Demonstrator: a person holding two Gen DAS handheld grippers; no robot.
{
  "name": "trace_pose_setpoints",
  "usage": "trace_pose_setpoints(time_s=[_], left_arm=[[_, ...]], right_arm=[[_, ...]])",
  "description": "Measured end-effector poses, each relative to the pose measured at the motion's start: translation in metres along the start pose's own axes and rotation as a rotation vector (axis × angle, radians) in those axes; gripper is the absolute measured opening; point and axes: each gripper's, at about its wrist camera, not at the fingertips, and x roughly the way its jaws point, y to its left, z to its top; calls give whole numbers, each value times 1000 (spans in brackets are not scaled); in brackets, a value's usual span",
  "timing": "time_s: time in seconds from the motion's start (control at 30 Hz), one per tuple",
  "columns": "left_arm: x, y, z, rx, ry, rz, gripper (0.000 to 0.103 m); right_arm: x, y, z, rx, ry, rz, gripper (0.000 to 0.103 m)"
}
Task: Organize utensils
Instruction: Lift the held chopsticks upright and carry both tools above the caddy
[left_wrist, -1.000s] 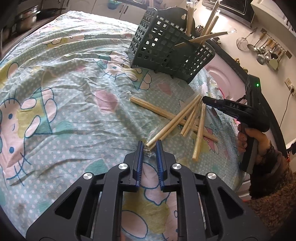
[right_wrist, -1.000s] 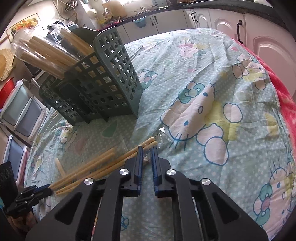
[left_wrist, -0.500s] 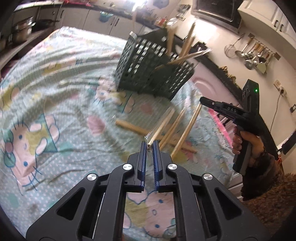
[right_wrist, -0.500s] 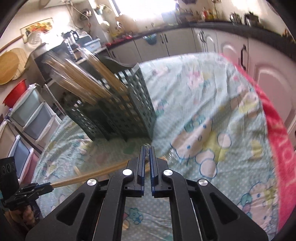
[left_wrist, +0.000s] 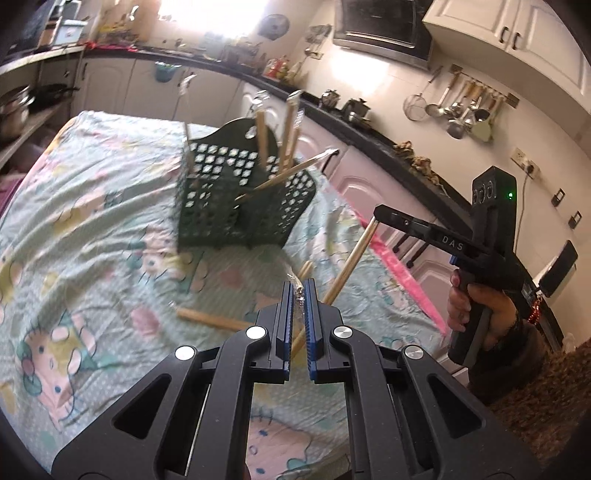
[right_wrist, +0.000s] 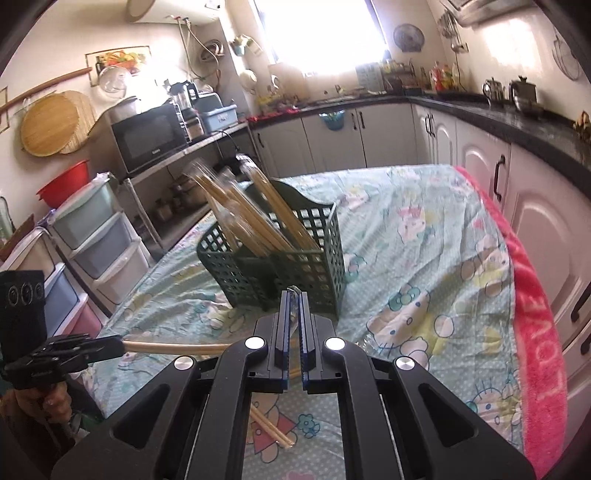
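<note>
The chopstick pair (left_wrist: 351, 258) (apparently one bundle) is clamped endwise by left claw (left_wrist: 298, 291) and right claw (right_wrist: 294, 295); it should be upended above the basket (left_wrist: 236, 199).

Wrapped chopsticks (left_wrist: 349, 260) held aloft near green basket (left_wrist: 236, 192).

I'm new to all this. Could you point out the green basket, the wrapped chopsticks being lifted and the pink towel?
green basket (right_wrist: 325, 254), right wrist view, front lattice wall.
wrapped chopsticks (left_wrist: 351, 260), left wrist view, mid-length.
pink towel (right_wrist: 535, 314), right wrist view, lettered edge.
</note>
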Motion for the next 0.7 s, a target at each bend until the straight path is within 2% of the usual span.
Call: trace_pose_setpoints(time_s=[0.37, 0.7], left_arm=[[4, -33, 33, 76, -41, -94, 3], [7, -66, 70, 176, -88, -146, 3]], right_arm=[[-41, 9, 14, -35, -86, -27, 4], [-74, 14, 39, -77, -182, -73, 4]])
